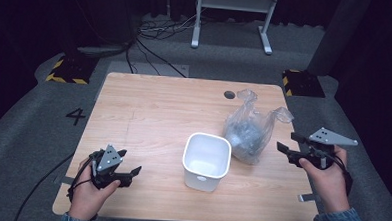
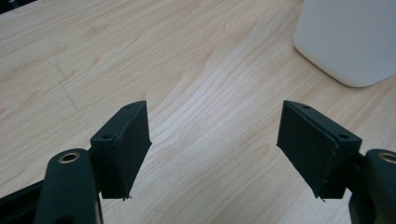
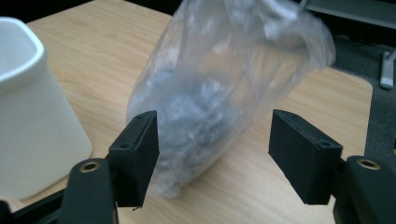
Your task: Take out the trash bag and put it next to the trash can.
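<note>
Centrally on the light wooden table stood a white, rounded-square plastic bin, upright with its open mouth facing up, and just beside it on the person's right sat a clear crumpled plastic bag holding grey material I could not make out. The bag's long axis ran up and slightly toward the far right, its two loose handles splaying upward; whether it touched the bin could not be told. The right gripper hovered near the table's right edge, its jaws spread wide and aimed at the bag, holding nothing; in the right gripper view the bag lay between and beyond the jaws, with the bin at the left. The left gripper sat near the front left corner, jaws likewise spread and empty, pointing toward the bin over bare wood. Open tabletop stretched across the whole left half and the far side.
</note>
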`<state>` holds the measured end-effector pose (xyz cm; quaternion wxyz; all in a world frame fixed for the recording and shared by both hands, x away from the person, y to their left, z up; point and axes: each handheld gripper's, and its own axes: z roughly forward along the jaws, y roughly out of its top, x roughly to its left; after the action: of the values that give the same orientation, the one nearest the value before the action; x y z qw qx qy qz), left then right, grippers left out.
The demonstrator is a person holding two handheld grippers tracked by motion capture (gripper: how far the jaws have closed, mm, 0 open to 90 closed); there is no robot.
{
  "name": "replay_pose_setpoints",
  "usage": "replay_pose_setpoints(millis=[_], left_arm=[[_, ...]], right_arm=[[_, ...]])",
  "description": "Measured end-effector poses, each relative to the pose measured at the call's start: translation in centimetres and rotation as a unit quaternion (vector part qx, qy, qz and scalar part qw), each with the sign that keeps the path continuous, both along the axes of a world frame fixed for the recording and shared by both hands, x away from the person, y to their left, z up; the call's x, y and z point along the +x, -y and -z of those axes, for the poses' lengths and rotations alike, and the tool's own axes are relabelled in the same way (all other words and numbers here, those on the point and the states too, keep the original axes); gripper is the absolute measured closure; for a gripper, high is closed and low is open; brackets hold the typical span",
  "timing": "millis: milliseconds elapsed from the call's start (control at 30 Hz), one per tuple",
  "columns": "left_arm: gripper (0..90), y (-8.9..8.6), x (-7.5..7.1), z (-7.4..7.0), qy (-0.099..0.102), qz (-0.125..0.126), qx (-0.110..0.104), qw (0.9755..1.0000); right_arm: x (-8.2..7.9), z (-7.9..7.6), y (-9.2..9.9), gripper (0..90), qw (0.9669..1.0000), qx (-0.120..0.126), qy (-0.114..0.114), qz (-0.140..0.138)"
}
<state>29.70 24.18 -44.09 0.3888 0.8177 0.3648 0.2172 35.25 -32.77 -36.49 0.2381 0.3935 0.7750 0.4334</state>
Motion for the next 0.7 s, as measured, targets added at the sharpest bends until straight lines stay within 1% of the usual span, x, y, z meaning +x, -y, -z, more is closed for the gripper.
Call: replay_pose_setpoints(millis=[100,133,200,233,300,333,500,533,600,667,700], left_arm=[[25.0,-0.4,0.0,0.2,-0.003,-0.005,0.003,1.0],[24.9,-0.5,0.0,0.3,-0.008,-0.006,0.001,0.9999],[24.4,-0.7,0.1,0.6,-0.013,-0.009,0.003,0.9999],[24.1,-0.8,0.1,0.7,-0.015,-0.011,0.003,0.9998],[23.6,-1.0,0.2,1.0,-0.026,-0.016,0.003,0.9995],[23.0,-1.1,0.2,1.2,-0.029,-0.017,0.004,0.9994],[22.0,-1.6,0.3,1.9,-0.046,-0.023,0.014,0.9986],[21.8,-1.8,0.4,2.0,-0.046,-0.022,0.016,0.9986],[21.8,-2.1,0.4,2.3,-0.05,-0.026,0.019,0.9982],[21.7,-2.5,0.4,2.6,-0.043,-0.033,0.028,0.9981],[21.7,-2.7,0.4,2.7,-0.046,-0.038,0.032,0.9977]], right_arm=[[-0.5,0.9,0.6,32.5,0.9999,0.0,-0.011,0.004],[-0.6,1.2,0.8,31.6,0.9999,0.0,-0.015,0.006],[-0.8,1.9,1.3,29.6,0.9996,-0.007,-0.027,0.006],[-1.0,2.2,1.4,29.6,0.9994,-0.006,-0.034,0.009],[-1.1,3.0,1.8,29.1,0.9991,-0.008,-0.039,0.013],[-1.2,3.3,1.9,28.8,0.9989,-0.008,-0.044,0.015],[-1.7,4.9,2.4,28.0,0.9983,-0.011,-0.055,0.02],[-1.8,5.2,2.5,27.9,0.9981,-0.01,-0.057,0.02],[-1.9,5.8,2.7,27.7,0.9976,-0.011,-0.065,0.022],[-2.1,6.3,2.9,27.6,0.9972,-0.014,-0.069,0.023],[-2.1,6.6,3.0,27.5,0.9972,-0.014,-0.07,0.024]])
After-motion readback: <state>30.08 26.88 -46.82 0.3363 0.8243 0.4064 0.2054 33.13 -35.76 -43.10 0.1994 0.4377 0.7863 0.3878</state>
